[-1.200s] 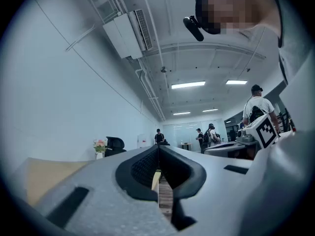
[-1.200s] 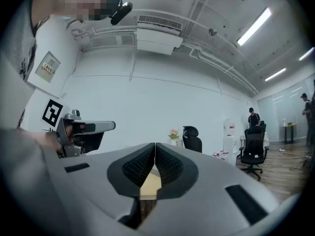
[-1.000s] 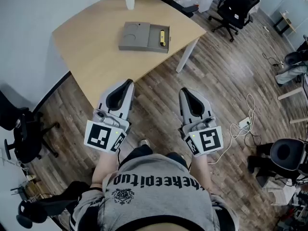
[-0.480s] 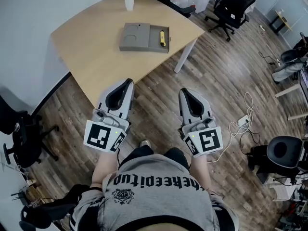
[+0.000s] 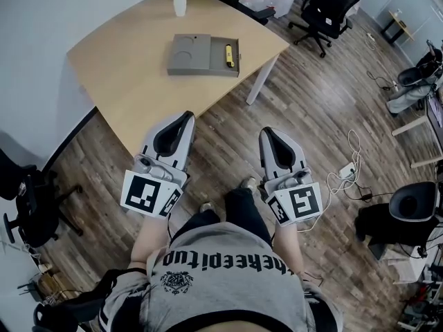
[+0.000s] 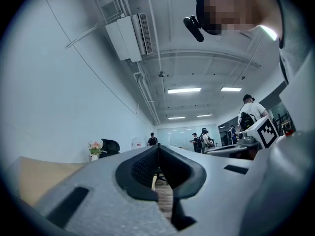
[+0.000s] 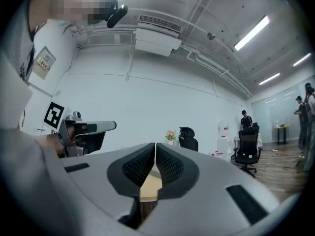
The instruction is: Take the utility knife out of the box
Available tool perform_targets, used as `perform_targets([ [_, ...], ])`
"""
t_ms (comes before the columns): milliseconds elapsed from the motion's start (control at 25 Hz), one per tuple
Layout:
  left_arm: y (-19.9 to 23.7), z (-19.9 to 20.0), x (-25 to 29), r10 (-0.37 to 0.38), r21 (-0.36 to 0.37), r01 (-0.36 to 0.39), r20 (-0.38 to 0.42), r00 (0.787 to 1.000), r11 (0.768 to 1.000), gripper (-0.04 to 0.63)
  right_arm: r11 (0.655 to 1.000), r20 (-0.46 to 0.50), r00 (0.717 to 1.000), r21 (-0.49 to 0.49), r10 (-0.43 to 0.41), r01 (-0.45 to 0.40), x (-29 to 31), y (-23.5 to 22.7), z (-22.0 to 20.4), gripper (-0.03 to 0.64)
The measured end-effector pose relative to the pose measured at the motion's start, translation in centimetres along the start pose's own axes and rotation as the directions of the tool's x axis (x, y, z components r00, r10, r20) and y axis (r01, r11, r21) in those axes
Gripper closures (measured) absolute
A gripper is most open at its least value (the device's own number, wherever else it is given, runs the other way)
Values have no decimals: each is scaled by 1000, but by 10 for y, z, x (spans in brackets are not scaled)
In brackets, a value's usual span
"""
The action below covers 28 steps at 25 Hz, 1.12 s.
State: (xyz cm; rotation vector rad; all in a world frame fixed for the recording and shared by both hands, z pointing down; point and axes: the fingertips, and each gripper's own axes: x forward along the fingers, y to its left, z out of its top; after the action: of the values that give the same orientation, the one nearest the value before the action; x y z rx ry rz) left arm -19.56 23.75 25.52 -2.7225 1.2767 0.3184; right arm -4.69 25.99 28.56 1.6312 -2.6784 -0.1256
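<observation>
The utility knife (image 5: pixel 228 55), yellow, lies in the right-hand compartment of the open grey box (image 5: pixel 188 54), and nothing touches it. By my reading no part of the task is done yet. The person has yet to come up to the table, reach in, grip the knife and lift it clear.

The left gripper (image 5: pixel 185 116) hangs close to the near edge of the table (image 5: pixel 118 68), with its fingers pressed together and nothing between them. The right gripper (image 5: pixel 266 131) hangs beside it over the floor (image 5: pixel 304 109), fingers likewise closed and empty. Both are well apart from the box.

At the far left a black chair (image 5: pixel 31 199) stands against a pale wall. The table is light wood, bare except for the box near its middle and a white vase (image 5: pixel 180 1) at its far edge. The floor is dark wood planks. More black office chairs (image 5: pixel 332 5) stand at the upper right, and a white power strip (image 5: pixel 346 171) with its cable lies on the floor to the right.
</observation>
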Motion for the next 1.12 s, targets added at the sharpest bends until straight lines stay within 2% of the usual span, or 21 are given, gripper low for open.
perform_targets([
  [520, 23, -9, 45, 35, -4, -35, -3, 999, 999, 575, 999, 7, 999, 15, 38, -38, 44, -36, -3, 611],
  [1120, 32, -25, 141, 87, 9, -87, 5, 996, 996, 575, 995, 25, 995, 26, 99, -99, 101, -124, -5, 611],
])
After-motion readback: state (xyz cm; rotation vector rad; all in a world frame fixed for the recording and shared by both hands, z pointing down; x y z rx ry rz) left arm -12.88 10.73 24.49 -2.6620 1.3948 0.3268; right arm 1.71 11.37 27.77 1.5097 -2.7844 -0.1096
